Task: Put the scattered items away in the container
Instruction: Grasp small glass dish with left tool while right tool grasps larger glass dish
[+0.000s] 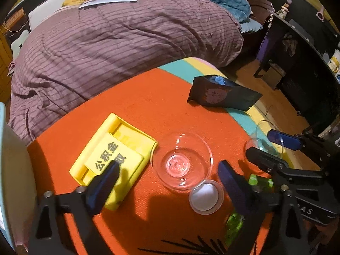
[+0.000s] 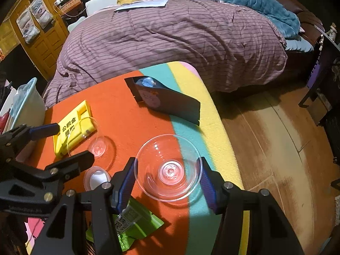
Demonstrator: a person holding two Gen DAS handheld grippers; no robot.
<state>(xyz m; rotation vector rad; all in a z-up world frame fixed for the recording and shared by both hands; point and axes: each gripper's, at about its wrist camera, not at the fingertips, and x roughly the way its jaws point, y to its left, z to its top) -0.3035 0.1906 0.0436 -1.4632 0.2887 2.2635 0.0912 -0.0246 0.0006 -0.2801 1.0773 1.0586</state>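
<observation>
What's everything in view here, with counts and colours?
Glass dishes: two, clear; one on the mat, one in the right tool.
Sign holder: one, yellow with black characters, mat's left.
Round case: one, clear and white, beside the resting dish.
Packet: one, green, near edge.
Pouch: one, black, mat's far side.
Mat: one, orange with teal, yellow, pink stripes.
Duvet: one, purple striped, bed behind.
Bin: one, pale blue, left.
Left tool: one, black and blue, open above the mat.
Right tool: one, black and blue, shut on a dish.

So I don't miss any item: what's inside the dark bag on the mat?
Through the dark bag's open end, something blue shows. The bag's opaque sides hide the rest.
</observation>
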